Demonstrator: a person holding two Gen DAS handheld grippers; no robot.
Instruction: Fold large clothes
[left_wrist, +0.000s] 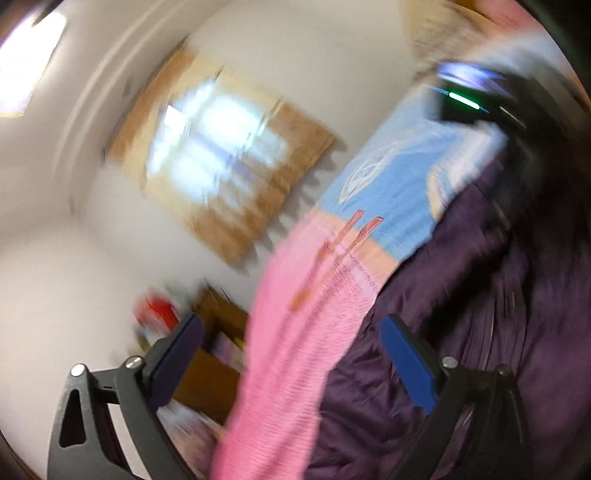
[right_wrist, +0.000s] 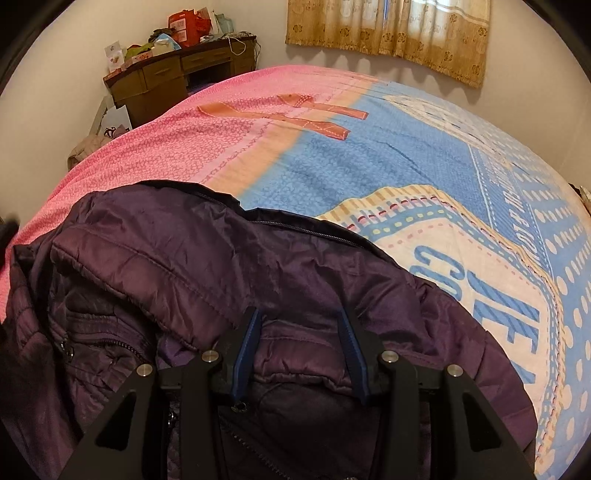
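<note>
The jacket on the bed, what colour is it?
Dark purple jacket, clearest in the right wrist view.

The jacket (right_wrist: 229, 280) is dark purple and quilted. The bedspread (right_wrist: 351, 158) is pink and blue with dots. The curtain (right_wrist: 388, 33) is tan and flowered.

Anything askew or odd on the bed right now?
The purple jacket lies crumpled and unfolded at the bedspread's near edge. The right gripper has fabric between its fingers. The left wrist view is too blurred to judge.
</note>
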